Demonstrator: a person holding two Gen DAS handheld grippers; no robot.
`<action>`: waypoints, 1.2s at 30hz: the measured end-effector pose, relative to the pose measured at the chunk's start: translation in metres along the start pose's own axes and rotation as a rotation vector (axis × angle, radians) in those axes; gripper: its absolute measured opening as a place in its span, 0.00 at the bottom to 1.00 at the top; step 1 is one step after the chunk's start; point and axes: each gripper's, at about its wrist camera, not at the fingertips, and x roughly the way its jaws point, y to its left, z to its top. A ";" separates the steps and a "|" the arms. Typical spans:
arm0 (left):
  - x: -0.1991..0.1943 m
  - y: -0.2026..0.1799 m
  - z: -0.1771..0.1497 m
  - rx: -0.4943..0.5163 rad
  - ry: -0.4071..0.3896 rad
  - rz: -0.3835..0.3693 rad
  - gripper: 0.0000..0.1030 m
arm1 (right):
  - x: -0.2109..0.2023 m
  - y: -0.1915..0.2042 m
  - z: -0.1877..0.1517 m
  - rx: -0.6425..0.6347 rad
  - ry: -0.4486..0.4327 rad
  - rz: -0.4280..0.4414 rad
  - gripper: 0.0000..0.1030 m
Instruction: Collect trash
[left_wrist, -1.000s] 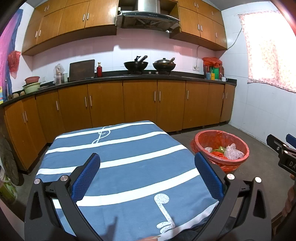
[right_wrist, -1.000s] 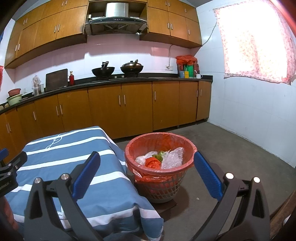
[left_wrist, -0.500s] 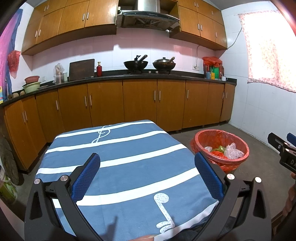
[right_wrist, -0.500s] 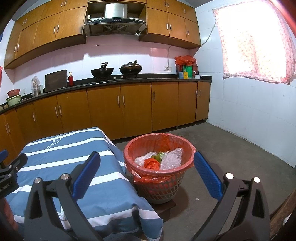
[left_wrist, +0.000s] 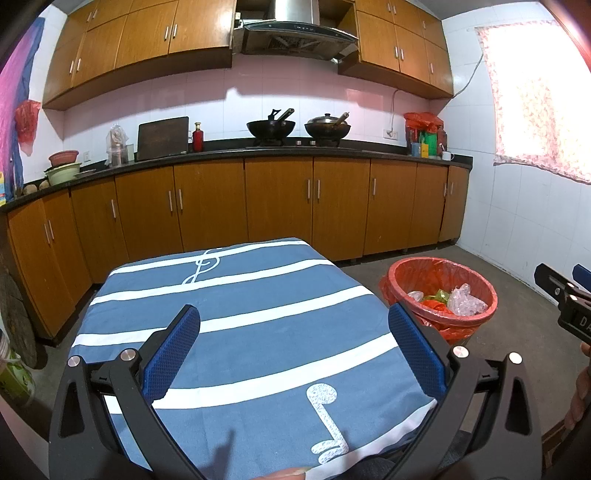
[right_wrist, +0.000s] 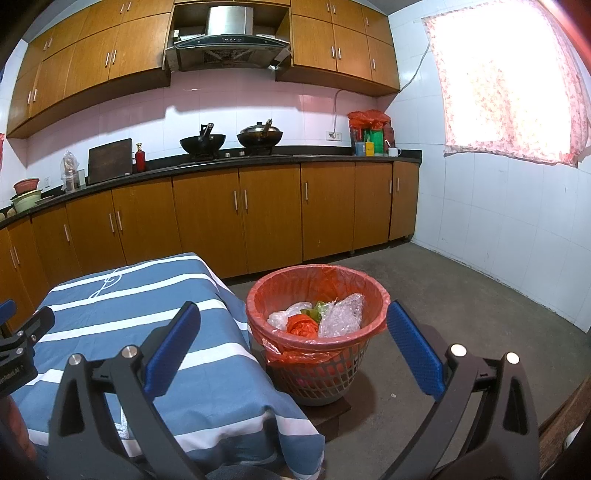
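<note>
A low counter (left_wrist: 258, 295) covered by a blue cloth with white stripes and white music notes is seen below the left gripper (left_wrist: 295, 332), whose jaws are spread wide with nothing between them. The right gripper (right_wrist: 295, 332) is held over the counter's right edge and the floor, its jaws likewise spread wide and empty. Just beside the counter, on the right, a dark mesh trash basket (right_wrist: 317, 373) is set on a small dark board on the grey concrete floor (right_wrist: 461, 314). The basket is lined with a red bag (right_wrist: 317, 280), folded over the rim. Inside it, the trash (right_wrist: 317, 317) is gathered: crumpled clear plastic, a red wad and something green.

Behind, a run of wooden base cabinets (left_wrist: 277, 206) under a black worktop is seen along the pink-tiled wall. Two woks (left_wrist: 271, 127) are placed on the stove beneath a steel range hood (left_wrist: 295, 29). A dark cutting board (left_wrist: 162, 138) and a red bottle (left_wrist: 198, 136) are stood further left. A curtained window (right_wrist: 506, 81) is set in the white-tiled right wall.
</note>
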 end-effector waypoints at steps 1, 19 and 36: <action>0.000 0.000 0.000 0.000 0.000 0.000 0.98 | 0.000 0.000 0.000 -0.001 0.000 0.000 0.96; 0.001 -0.002 -0.003 0.000 0.004 -0.001 0.98 | 0.000 0.000 0.000 0.001 0.001 0.000 0.96; 0.001 -0.005 -0.008 -0.002 0.008 0.000 0.98 | 0.000 0.000 0.001 0.001 0.001 0.000 0.96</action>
